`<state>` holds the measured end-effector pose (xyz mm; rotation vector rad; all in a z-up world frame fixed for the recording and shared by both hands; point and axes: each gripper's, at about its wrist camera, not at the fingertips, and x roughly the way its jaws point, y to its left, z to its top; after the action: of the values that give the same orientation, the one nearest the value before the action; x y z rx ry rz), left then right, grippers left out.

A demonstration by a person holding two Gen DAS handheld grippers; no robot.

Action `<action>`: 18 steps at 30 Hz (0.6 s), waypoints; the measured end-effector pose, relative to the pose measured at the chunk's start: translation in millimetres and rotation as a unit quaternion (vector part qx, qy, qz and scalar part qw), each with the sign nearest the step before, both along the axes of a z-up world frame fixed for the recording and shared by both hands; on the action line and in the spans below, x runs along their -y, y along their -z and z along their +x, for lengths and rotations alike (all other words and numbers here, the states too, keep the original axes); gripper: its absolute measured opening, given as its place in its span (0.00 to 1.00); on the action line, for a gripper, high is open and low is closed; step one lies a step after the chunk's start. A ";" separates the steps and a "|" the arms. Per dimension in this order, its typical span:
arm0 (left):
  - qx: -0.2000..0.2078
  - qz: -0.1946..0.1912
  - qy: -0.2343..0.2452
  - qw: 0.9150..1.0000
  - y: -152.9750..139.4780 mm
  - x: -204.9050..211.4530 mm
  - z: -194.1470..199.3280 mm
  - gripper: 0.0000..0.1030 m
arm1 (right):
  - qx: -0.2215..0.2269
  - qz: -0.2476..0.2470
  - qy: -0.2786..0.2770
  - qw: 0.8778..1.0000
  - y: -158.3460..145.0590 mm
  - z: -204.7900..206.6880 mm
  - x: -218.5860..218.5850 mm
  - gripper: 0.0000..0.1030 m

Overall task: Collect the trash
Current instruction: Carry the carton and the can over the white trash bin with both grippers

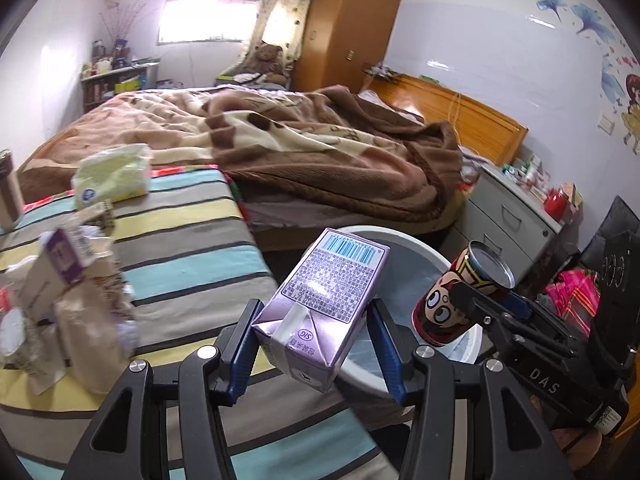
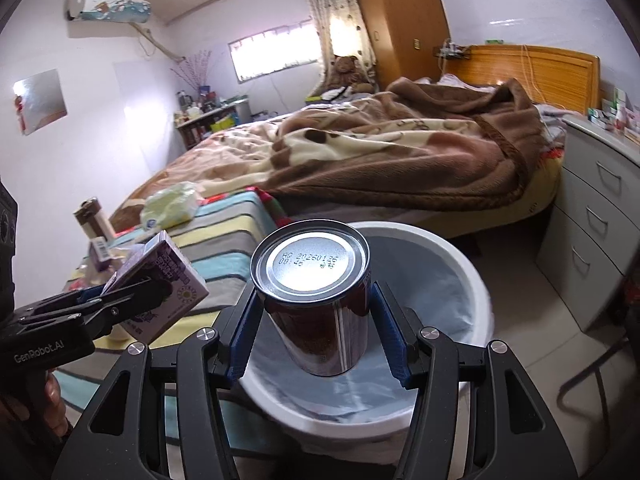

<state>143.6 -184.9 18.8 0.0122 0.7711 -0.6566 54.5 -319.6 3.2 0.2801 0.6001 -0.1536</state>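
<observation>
Over one bin (image 2: 472, 280): left claw (image 1: 316, 344) clamps one carton (image 1: 324, 296), right claw (image 2: 320, 332) one can (image 2: 316, 300)

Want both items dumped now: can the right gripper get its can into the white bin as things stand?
Probably yes. The right gripper holds the can over the bin, whose lined mouth is open. The left gripper, holding the purple carton, sits off to the side.

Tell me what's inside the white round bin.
The white round plastic bin holds a pale translucent liner bag; no trash shows on it. The dark metal can in the right gripper hides part of the bottom.
</observation>
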 end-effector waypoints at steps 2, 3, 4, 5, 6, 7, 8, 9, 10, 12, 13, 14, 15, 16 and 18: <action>-0.008 0.001 0.008 1.000 4.4 14.2 2.5 0.52 | -0.006 0.003 0.006 1.000 3.2 0.3 6.1 0.55; -0.009 0.005 0.011 1.000 6.4 19.6 3.1 0.52 | -0.008 0.003 0.008 1.000 4.8 0.4 9.8 0.55; -0.007 0.010 0.015 1.000 8.6 25.0 3.3 0.52 | -0.012 0.004 0.010 1.000 6.8 1.2 13.1 0.55; -0.008 0.015 0.019 1.000 11.7 32.1 4.0 0.52 | -0.017 0.005 0.012 1.000 9.4 2.1 15.3 0.55; -0.012 0.018 0.023 1.000 14.2 37.4 4.8 0.52 | -0.020 0.005 0.014 1.000 11.1 2.7 18.1 0.55; -0.015 0.019 0.027 0.999 17.4 41.8 5.6 0.52 | -0.023 0.006 0.016 1.000 13.0 2.1 19.6 0.55; -0.017 0.021 0.028 0.999 19.6 44.2 6.4 0.52 | -0.026 0.007 0.019 0.999 15.0 2.1 21.8 0.55; -0.018 0.024 0.029 0.999 21.2 47.3 7.0 0.52 | -0.029 0.007 0.021 0.999 16.5 2.4 25.1 0.55; -0.017 0.028 0.032 0.999 23.7 52.1 7.4 0.52 | -0.034 0.010 0.023 0.999 18.7 2.8 26.7 0.55; -0.020 0.029 0.036 0.999 25.8 55.2 9.0 0.52 | -0.038 0.011 0.025 0.999 20.7 2.1 30.6 0.55; -0.019 0.026 0.039 0.999 26.3 57.5 9.2 0.52 | -0.040 0.010 0.026 0.999 21.2 2.0 31.0 0.55; -0.018 0.026 0.041 0.999 26.6 59.2 9.8 0.52 | -0.042 0.009 0.027 0.999 21.4 1.9 31.7 0.55; -0.019 0.027 0.042 0.999 26.8 60.8 10.6 0.52 | -0.043 0.008 0.029 0.999 21.8 2.4 32.9 0.55; -0.019 0.032 0.043 0.998 28.0 63.2 11.6 0.52 | -0.045 0.007 0.032 0.998 22.4 3.6 35.2 0.55; -0.022 0.031 0.046 0.998 29.8 63.7 13.2 0.52 | -0.050 0.008 0.037 0.998 22.8 2.5 35.9 0.55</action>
<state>156.9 -248.6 -11.0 0.0904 0.8364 -0.7212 57.0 -355.5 -19.6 0.3124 0.6903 -0.2348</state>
